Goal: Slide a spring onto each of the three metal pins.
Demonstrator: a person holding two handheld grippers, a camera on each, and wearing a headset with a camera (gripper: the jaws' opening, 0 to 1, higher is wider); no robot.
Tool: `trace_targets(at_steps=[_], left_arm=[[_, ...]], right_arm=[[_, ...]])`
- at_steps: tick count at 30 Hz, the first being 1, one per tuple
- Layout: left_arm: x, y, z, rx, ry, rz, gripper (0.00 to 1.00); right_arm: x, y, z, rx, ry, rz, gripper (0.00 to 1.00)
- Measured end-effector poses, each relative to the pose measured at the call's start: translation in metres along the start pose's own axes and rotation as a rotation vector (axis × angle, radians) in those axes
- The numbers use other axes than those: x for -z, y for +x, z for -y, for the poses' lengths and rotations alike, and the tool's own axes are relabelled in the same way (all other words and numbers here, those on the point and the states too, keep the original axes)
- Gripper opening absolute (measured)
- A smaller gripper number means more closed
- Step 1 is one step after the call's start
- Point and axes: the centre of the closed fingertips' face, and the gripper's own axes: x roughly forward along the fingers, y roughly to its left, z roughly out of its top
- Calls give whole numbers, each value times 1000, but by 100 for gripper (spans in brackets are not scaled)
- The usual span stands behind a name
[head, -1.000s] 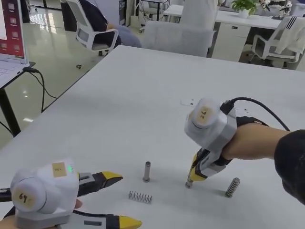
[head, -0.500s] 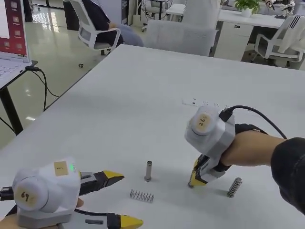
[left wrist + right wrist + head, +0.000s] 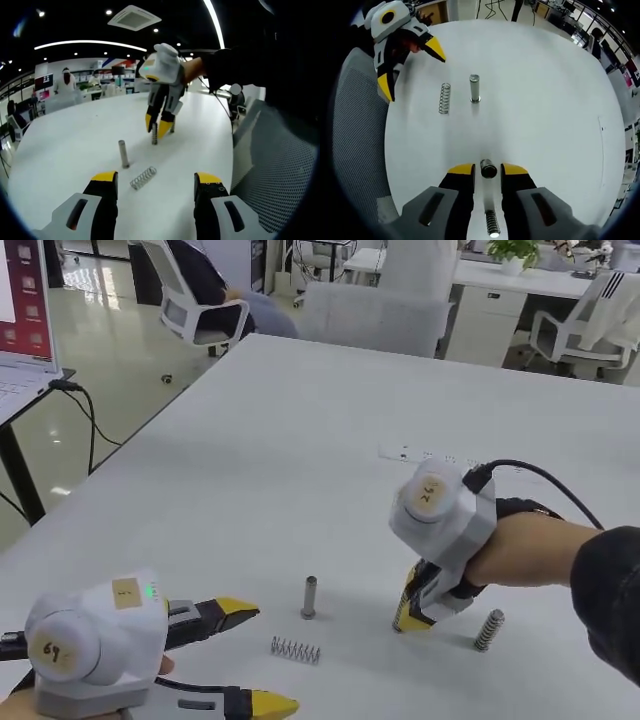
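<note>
My right gripper (image 3: 412,618) points down at the white table (image 3: 300,440), jaws shut on an upright metal pin (image 3: 488,169), seen from the side as pin (image 3: 154,136). Just right of it stands another pin wearing a spring (image 3: 488,630), the sprung pin (image 3: 491,223). A bare pin (image 3: 309,597) stands to the left, bare pin (image 3: 123,153), bare pin (image 3: 474,87). A loose spring (image 3: 295,649) lies flat in front of it, the spring (image 3: 143,177), the spring (image 3: 444,97). My left gripper (image 3: 255,655) rests open at the near left, its jaws (image 3: 156,178) aimed at the loose spring.
Open tabletop stretches beyond the pins. A black cable (image 3: 545,480) trails from the right gripper. Office chairs (image 3: 200,300) and desks stand past the far edge, and a laptop (image 3: 20,310) sits on a side table at left.
My right gripper has sunk a little lower over its pin, hiding the pin's foot in the head view. The left gripper, loose spring and bare pin stay where they were.
</note>
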Motion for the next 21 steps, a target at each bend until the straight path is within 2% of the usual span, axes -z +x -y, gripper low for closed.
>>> trace_targets(at_steps=[7, 21], left_arm=[[0, 0, 1, 3, 2, -2, 56], [0, 0, 2, 5, 9, -6, 56]], right_arm=[[-15, -6, -3, 16, -26, 36, 21], [-46, -4, -25, -18, -71, 90, 21]])
